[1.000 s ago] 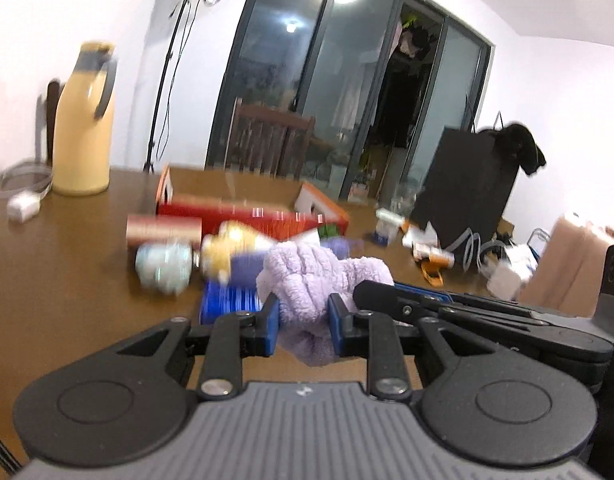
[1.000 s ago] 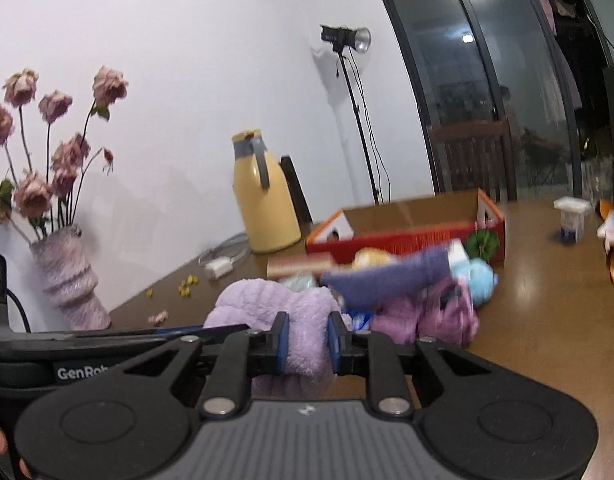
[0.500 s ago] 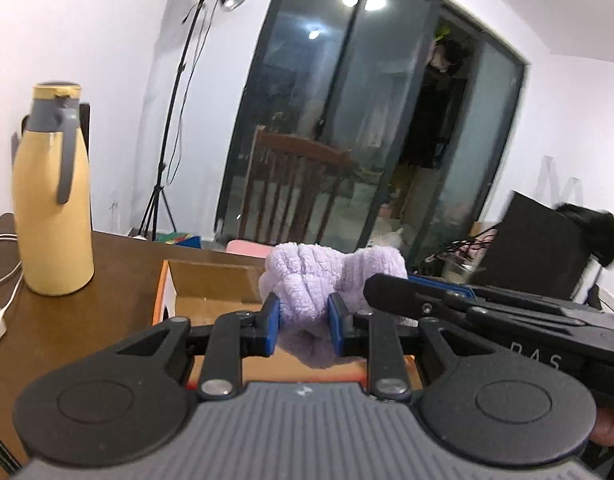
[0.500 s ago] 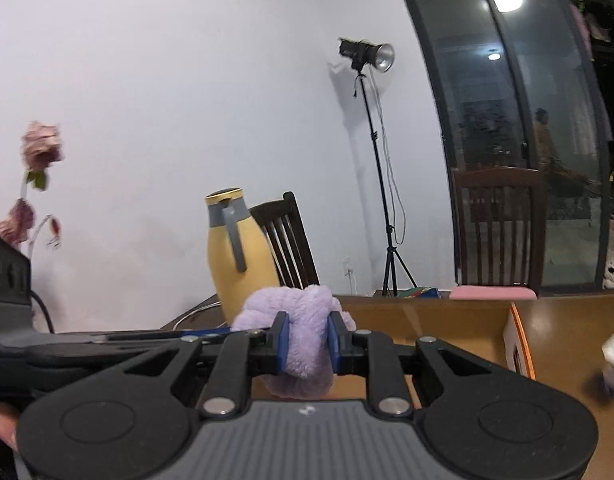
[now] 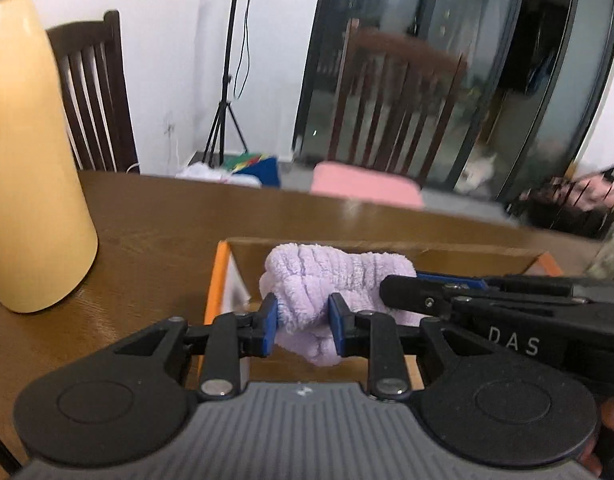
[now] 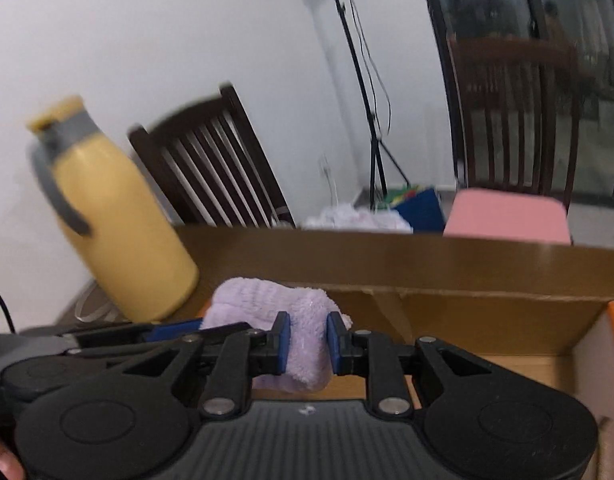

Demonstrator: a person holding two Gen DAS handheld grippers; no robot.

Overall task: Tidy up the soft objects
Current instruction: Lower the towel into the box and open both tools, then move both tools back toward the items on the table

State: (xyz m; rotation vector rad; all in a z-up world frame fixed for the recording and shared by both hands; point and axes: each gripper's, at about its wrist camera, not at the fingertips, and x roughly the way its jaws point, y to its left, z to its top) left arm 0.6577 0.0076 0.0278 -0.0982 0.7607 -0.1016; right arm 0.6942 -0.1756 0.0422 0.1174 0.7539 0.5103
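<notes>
Lilac fleecy cloth (image 5: 327, 280), pinched between blue pads of left gripper (image 5: 301, 326), held over open cardboard box (image 5: 217, 276) on wooden table (image 5: 155, 220); yellow flask (image 5: 23, 160) left. Right view: same cloth (image 6: 267, 308) clamped in right gripper (image 6: 307, 342), above box interior (image 6: 507, 320).

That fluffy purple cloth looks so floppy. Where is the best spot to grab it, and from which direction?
Judging by how it is held now, the bunched lavender towel grips best at its two ends, each pinched from the near side: the left gripper and right gripper each clamp a thick fold, so it hangs over the cardboard box without sagging.
</notes>
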